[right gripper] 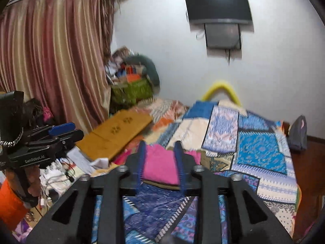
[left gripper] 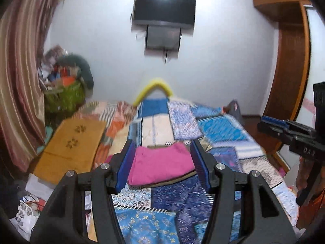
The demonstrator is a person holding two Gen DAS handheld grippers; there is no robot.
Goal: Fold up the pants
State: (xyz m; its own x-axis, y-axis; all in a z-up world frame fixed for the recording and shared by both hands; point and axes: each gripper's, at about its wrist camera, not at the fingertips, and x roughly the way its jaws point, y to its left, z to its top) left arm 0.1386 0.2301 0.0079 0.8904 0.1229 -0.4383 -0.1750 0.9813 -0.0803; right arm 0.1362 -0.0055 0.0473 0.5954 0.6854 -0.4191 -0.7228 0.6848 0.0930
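Pants [left gripper: 160, 164] lie folded on the bed [left gripper: 221, 130], ahead of both grippers. A board [left gripper: 71, 142] lies left of the pants. A basket [left gripper: 65, 97] stands behind the board, a screen [left gripper: 164, 10] on the wall beyond.

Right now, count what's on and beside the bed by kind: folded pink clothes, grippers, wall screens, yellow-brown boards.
Folded pink pants: 1, lying on the patchwork bedspread
Grippers: 2, left gripper and right gripper, both open and empty
Wall screens: 1
Yellow-brown boards: 1
Total: 5
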